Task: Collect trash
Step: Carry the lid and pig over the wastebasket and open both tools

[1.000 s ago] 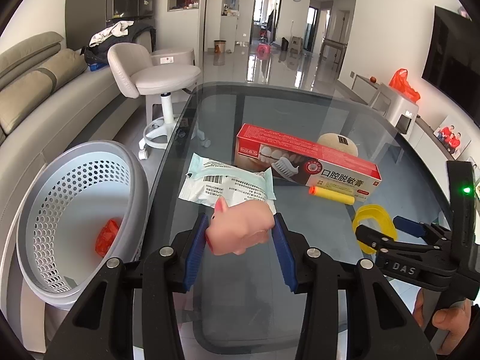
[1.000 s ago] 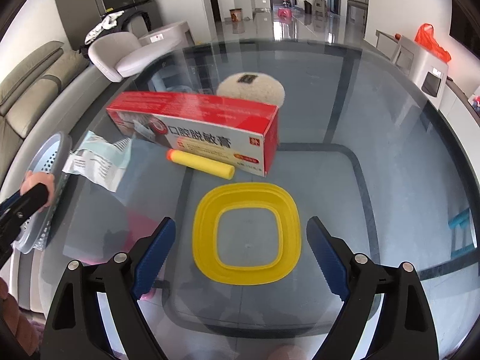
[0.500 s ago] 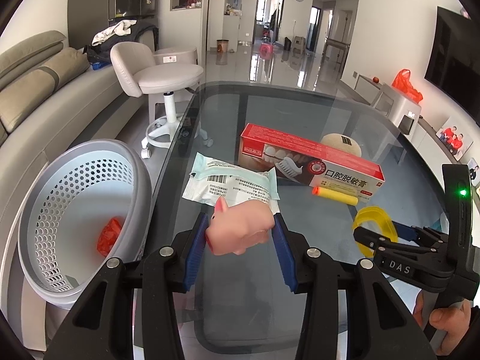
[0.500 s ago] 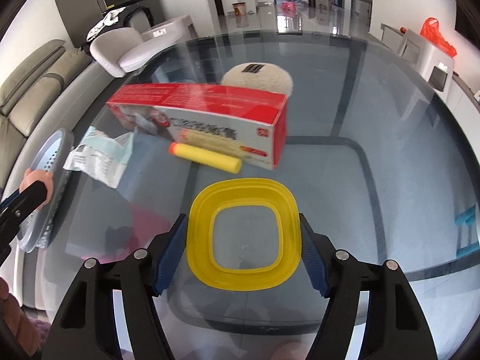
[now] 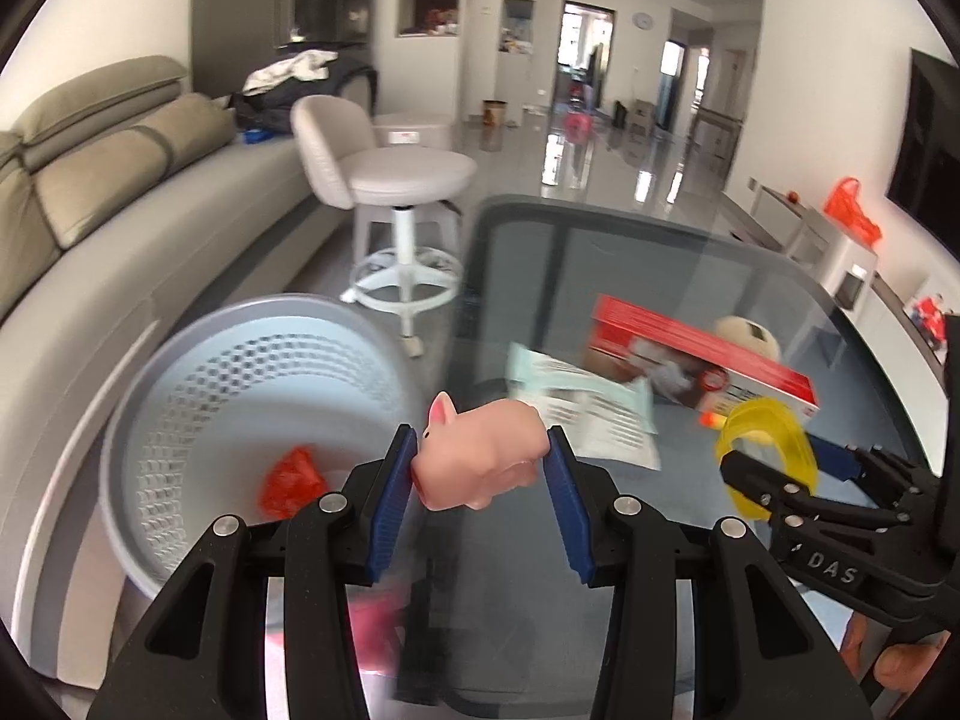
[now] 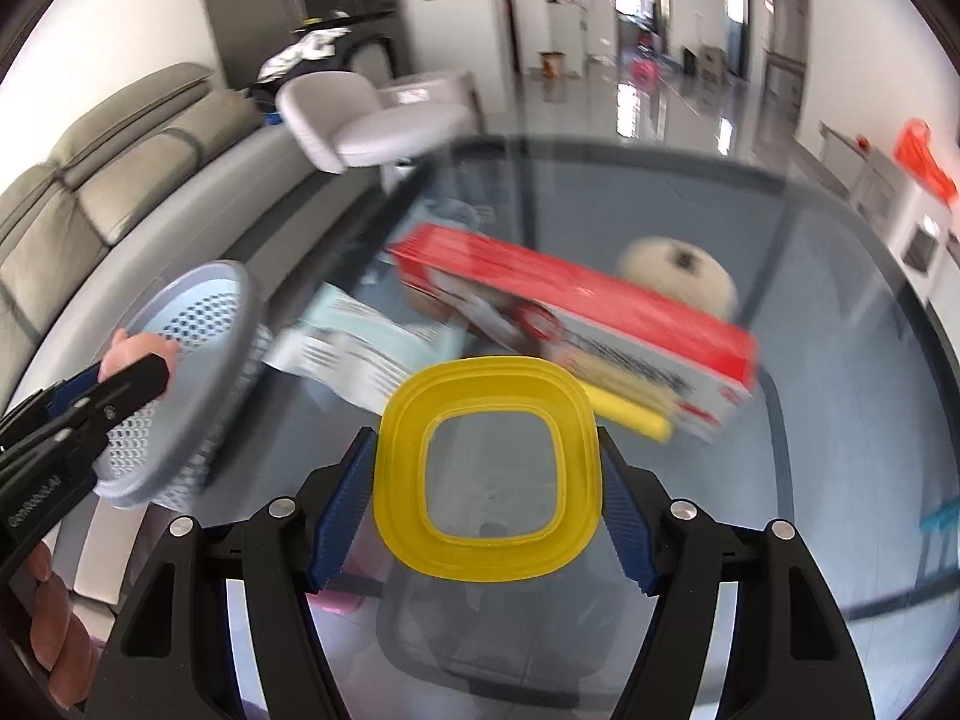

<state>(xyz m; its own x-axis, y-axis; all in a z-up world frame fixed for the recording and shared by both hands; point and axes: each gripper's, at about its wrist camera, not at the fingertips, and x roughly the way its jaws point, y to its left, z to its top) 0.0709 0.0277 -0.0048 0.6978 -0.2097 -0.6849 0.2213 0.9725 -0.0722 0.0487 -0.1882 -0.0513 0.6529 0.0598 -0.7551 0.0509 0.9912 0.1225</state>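
Left tool [image 5: 480, 468] pinches a pink toy pig [image 5: 480, 459] between its blue pads, held above the glass tabletop [image 5: 690, 276] edge beside the perforated grey waste basket [image 5: 198, 372] (a red scrap [image 5: 290, 482] lies inside). Right tool [image 6: 486, 474] clamps a yellow square ring lid [image 6: 486, 462] lifted above the tabletop; behind it lie the red toothpaste box [image 6: 576, 312], a yellow foam dart [image 6: 630, 414] and a pale wrapper [image 6: 354, 354].
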